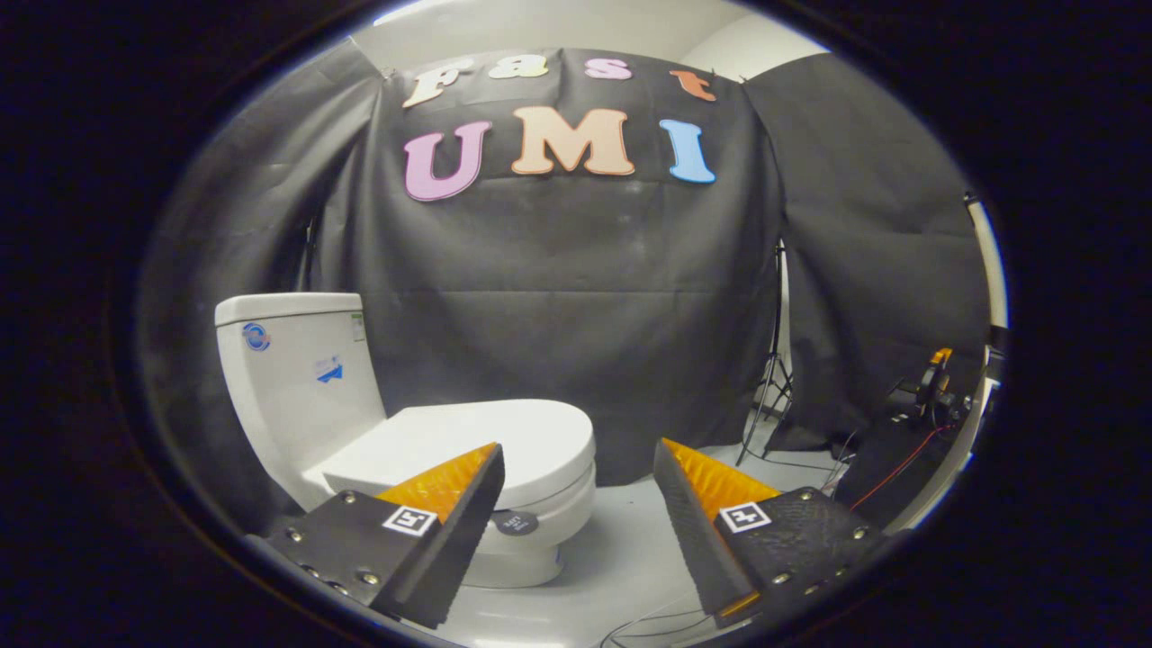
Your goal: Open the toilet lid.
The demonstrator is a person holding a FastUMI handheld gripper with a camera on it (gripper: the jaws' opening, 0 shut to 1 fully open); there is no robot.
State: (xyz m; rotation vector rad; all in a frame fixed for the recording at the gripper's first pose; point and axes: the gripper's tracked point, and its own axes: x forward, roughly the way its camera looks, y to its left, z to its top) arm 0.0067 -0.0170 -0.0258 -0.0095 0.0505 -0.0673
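While the tool [578, 454] hangs in the air with its two fingers spread wide apart and nothing between them, the toilet [432, 450] stands ahead and off to the left side. Its lid [490, 441] is down, lying flat on the bowl, and the tip of the left finger [468, 504] overlaps the lid's near edge in the view; whether it touches cannot be told. The right finger [697, 513] is well apart from the toilet, over the pale floor [621, 558]. The tank [292, 378] rises behind the lid, against the dark cloth wall [576, 297], and carries two small stickers on its front. A small dark round tag [517, 522] sits on the front of the bowl, below the lid. Further right, beyond the right finger, a stand's legs [769, 396] rest on the floor, and cables [864, 486] trail beside some dark equipment [927, 391].
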